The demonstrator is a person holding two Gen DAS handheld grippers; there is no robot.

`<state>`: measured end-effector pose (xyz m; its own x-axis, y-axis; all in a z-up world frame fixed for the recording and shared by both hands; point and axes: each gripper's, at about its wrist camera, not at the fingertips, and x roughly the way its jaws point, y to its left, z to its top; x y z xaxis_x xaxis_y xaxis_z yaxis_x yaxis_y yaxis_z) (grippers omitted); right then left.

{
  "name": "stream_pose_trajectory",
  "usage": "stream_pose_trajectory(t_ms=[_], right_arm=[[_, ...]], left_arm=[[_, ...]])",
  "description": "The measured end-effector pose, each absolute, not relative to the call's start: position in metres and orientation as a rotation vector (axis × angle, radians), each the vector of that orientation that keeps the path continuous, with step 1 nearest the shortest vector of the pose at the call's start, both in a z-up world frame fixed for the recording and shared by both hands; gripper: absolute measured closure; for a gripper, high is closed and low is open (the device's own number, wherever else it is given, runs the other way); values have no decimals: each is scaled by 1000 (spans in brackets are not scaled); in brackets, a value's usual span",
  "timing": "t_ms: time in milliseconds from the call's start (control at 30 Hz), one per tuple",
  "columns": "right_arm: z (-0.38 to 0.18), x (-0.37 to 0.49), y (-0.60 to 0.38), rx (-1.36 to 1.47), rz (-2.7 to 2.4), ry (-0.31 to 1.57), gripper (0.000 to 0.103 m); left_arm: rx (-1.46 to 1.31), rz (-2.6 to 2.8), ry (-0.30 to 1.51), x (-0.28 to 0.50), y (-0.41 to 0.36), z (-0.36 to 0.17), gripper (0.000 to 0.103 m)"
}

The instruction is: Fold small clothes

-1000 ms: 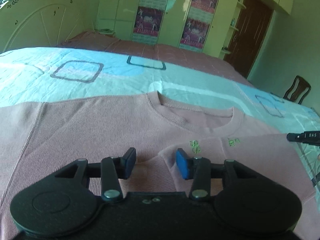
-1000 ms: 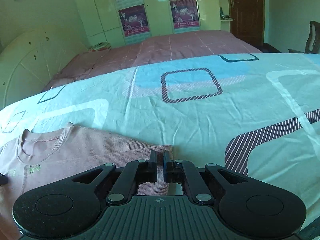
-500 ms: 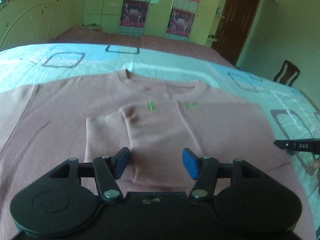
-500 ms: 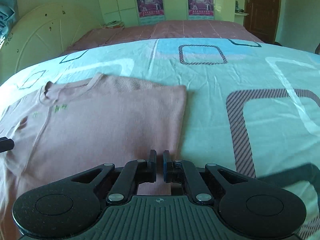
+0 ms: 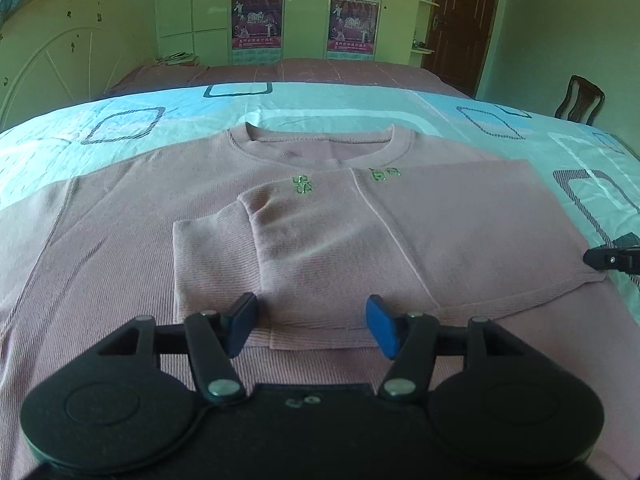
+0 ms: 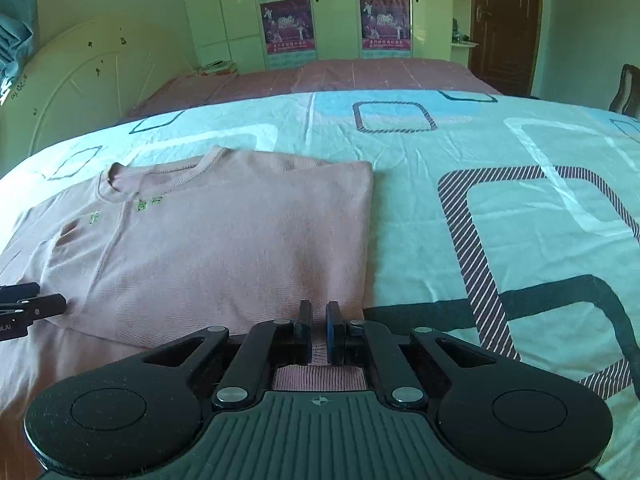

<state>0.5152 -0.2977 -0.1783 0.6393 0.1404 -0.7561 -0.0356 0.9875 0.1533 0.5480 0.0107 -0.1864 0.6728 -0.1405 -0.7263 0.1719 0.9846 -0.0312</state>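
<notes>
The pink sweater (image 5: 120,240) lies flat on the patterned bedsheet (image 6: 480,200), its right side folded over the chest, the folded edge running straight beside bare sheet. The left gripper (image 5: 312,322) hangs over the folded sleeve cuff (image 5: 208,256), jaws wide apart and holding nothing. The right gripper (image 6: 319,332) is nearly closed at the hem; whether it pinches the ribbed knit cannot be told. A headboard (image 6: 80,92) stands far left.

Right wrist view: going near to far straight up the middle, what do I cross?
right gripper → pink sweater → patterned bedsheet → maroon bedspread → wardrobe doors with posters
</notes>
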Motion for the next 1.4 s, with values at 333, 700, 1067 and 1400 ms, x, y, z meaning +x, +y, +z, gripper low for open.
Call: stream_pose_trajectory(t_ms=[333,700,1067,1400], right_arm=[[-178,513,-296,151,61,858,99],[-146,495,-269,211,39,713,7],[-160,510,-246,372,-33,781,20],[-159,518,-236,400,-95,792,20]], left_arm=[[22,-205,817,549,17,-184,41],[-246,54,703,513,166,-160,14],[-828,529,518,440,437,-178,30],[-1020,497,375,467,507,-202,74]])
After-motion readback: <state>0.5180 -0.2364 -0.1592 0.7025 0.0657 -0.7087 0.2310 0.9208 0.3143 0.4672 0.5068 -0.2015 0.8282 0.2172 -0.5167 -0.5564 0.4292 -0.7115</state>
